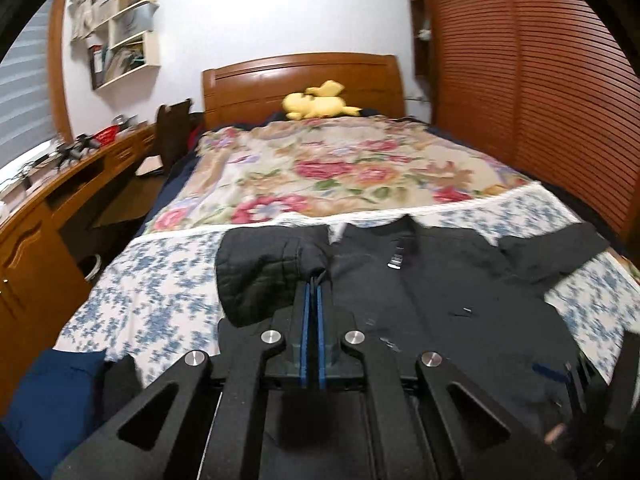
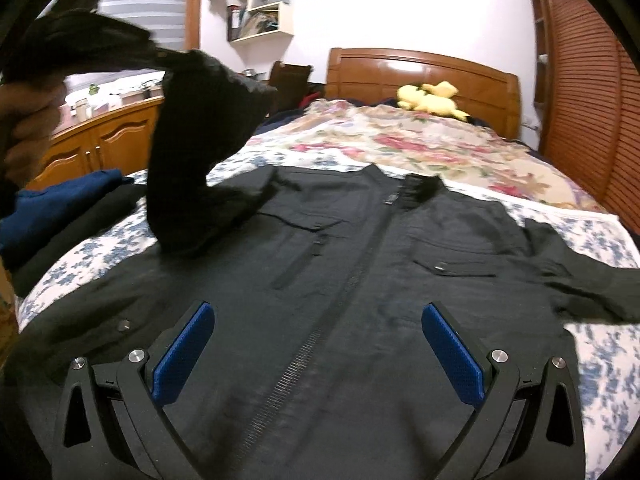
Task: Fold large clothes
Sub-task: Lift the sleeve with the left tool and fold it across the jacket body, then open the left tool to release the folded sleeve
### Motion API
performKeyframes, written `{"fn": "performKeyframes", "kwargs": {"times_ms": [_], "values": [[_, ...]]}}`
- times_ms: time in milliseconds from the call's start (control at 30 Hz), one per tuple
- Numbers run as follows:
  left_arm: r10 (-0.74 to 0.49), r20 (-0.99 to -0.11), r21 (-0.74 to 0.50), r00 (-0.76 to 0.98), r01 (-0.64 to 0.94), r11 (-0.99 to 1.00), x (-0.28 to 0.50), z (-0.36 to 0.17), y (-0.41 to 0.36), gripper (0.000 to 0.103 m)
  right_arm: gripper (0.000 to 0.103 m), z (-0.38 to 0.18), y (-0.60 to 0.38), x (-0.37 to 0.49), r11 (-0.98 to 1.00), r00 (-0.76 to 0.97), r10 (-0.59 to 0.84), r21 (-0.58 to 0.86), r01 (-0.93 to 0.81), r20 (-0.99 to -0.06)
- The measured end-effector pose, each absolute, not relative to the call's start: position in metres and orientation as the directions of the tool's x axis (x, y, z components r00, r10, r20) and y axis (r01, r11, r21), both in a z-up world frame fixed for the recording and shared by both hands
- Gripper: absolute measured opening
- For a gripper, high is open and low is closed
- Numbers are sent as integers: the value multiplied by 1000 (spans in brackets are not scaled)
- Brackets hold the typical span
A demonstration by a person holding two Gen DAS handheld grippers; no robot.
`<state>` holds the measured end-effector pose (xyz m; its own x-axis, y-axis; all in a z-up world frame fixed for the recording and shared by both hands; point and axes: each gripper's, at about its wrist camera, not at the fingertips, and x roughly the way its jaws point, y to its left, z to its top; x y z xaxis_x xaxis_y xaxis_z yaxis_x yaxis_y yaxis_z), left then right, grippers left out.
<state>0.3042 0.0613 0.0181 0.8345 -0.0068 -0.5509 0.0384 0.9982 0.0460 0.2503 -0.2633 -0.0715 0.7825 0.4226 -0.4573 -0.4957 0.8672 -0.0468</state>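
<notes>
Left gripper (image 1: pixel 314 280): blue-padded fingers (image 1: pixel 307 320) pressed together, pinching the cuff end of one black sleeve (image 1: pixel 260 272). Sleeve lifted off the bed, hanging in a loop above the jacket's shoulder in the right wrist view (image 2: pixel 188 168). A hand (image 2: pixel 28 128) visible at far left edge of that view, blurred.

Right gripper (image 2: pixel 318 340): fingers (image 2: pixel 184 352) spread wide, nothing between them, hovering above the lower front of the jacket; contact with fabric cannot be told.

One black jacket (image 2: pixel 360 300), laid flat face up on the bed (image 2: pixel 600 360), zip closed down the centre, two chest pockets showing, collar toward the headboard (image 2: pixel 420 72). Second sleeve (image 2: pixel 580 276) lying out flat to the right on the blue-flowered sheet.

One floral blanket (image 1: pixel 340 172) beyond the collar. One yellow plush toy (image 1: pixel 316 102) at the headboard. Two folded garments stacked at the left bed edge: one navy (image 2: pixel 60 208), one black (image 2: pixel 80 232), touching. One wooden surface (image 1: pixel 60 184) along the left wall, cluttered. One wall shelf (image 1: pixel 124 36) above it.
</notes>
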Motion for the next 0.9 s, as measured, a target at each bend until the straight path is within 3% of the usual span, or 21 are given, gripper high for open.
{"fn": "performKeyframes", "kwargs": {"times_ms": [233, 700, 900], "values": [[-52, -562, 31, 825, 84, 996, 266, -7, 39, 4, 103, -83, -272, 255, 885, 774, 404, -7, -466, -488], [-40, -599, 18, 800, 63, 998, 213, -64, 39, 4, 103, -89, -257, 251, 891, 785, 346, -82, -446, -515], [-30, -566, 7, 824, 41, 999, 191, -66, 47, 10, 103, -89, -256, 252, 891, 786, 342, -87, -445, -515]]}}
